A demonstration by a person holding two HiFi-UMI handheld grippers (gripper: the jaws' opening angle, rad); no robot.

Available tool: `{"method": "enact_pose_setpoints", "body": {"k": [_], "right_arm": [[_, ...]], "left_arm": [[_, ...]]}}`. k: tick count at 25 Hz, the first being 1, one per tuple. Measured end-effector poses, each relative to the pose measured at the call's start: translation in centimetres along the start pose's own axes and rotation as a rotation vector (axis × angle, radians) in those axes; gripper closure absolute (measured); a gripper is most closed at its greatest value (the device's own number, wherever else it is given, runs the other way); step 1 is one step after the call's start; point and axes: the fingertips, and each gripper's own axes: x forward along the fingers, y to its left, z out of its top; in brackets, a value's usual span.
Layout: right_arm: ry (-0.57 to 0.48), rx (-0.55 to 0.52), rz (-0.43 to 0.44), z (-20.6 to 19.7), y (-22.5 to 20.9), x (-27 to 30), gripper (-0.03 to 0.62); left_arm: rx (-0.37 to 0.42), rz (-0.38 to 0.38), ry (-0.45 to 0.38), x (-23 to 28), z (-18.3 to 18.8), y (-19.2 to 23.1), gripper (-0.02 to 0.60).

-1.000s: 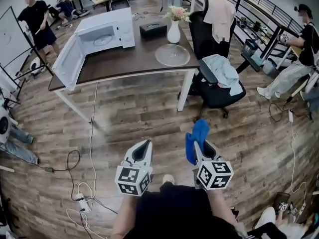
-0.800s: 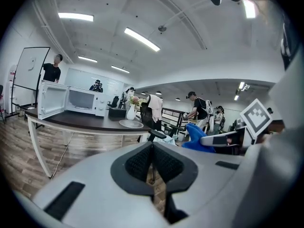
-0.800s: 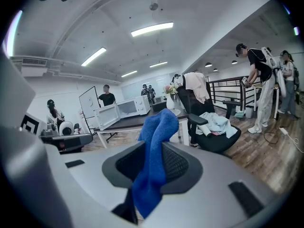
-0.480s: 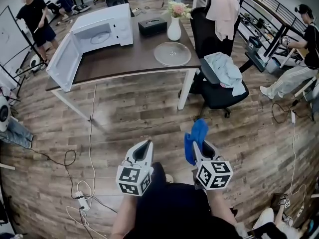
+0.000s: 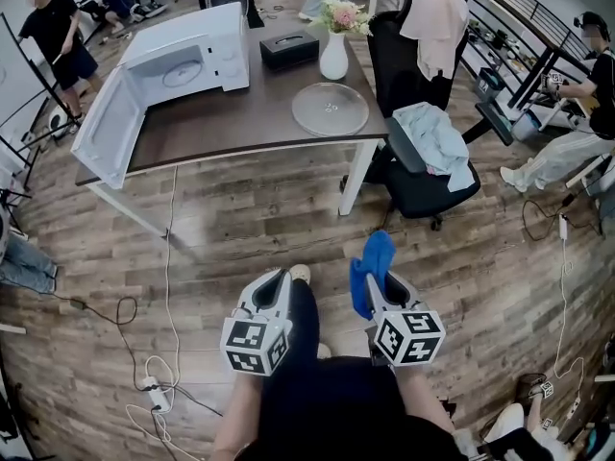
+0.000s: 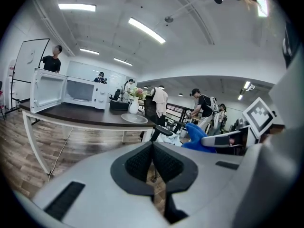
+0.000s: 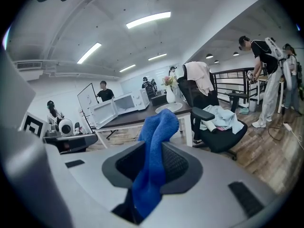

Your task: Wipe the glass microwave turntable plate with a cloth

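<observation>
Stretching open between the grippers and the far table (image 5: 221,128) is wooden floor (image 5: 259,219). Right of the microwave (image 5: 187,51), the glass turntable plate (image 5: 330,109) lies near the table's right near edge. The right gripper (image 5: 378,283) pinches a blue cloth (image 5: 371,255); the left gripper (image 5: 282,277) has its jaws together, empty.

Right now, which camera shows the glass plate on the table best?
The head view: it looks down on the glass plate, showing its whole round outline. The left and right gripper views see it from low down as a thin sliver.

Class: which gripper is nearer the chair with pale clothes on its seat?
Right. The right gripper is almost straight in front of the chair; the left gripper is farther to its left.
</observation>
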Motion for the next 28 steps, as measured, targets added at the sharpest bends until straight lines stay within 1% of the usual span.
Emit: {"method": "enact_pose_setpoints", "body": {"k": [7,11,16,23,28], "right_arm": [[-0.007,0.018,-0.022,5.3,-1.8,6.7,0.505],[-0.015,0.034,-0.042,8.9,-2.9,10.8,0.505],[-0.029,0.034,-0.046,13.4,-3.1,16.5,0.505],[-0.024,0.061,-0.071,16.4,-4.3,23.0,0.505],[-0.024,0.071,-0.101,17.6,-5.2,25.6,0.505]], "left_arm": [[0.009,-0.026,0.000,7.1,4.7,3.7,0.575],[0.022,-0.045,0.000,11.2,8.2,6.0,0.575],[0.027,-0.052,0.003,16.1,11.9,10.1,0.575],[0.032,-0.084,0.033,21.7,14.0,13.7,0.575],[0.051,-0.121,0.046,24.9,15.1,15.2,0.575]]}}
